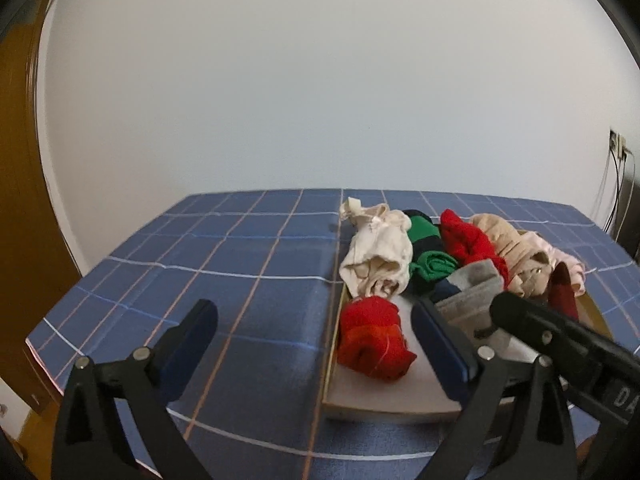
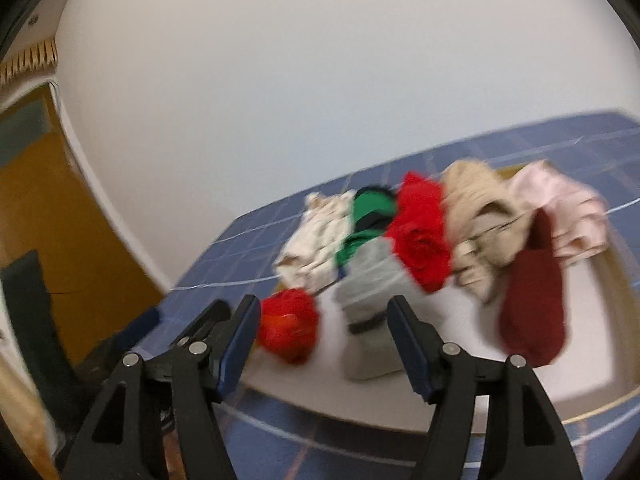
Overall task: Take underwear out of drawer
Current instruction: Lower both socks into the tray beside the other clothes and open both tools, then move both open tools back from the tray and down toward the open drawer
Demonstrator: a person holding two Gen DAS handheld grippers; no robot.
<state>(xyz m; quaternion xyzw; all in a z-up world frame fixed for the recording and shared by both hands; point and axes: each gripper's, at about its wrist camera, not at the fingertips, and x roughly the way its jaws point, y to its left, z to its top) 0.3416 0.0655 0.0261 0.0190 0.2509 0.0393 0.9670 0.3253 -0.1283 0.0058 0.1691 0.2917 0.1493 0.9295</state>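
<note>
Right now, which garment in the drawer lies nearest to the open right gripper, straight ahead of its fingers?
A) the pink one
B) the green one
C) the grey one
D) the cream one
C: in the right wrist view the grey garment lies straight ahead of the right gripper, whose jaws stand apart.

A bench point(image 1: 208, 280) has a blue cloth point(image 1: 256, 320) with thin white and orange lines making squares. A flat open drawer point(image 1: 384, 408) with a pale bottom and a wooden rim sits right on the cloth, on the right side. The left side of the cloth shows only the squares. The right wrist view is blurry, but the blue cloth point(image 2: 248, 248) shows there too.
</note>
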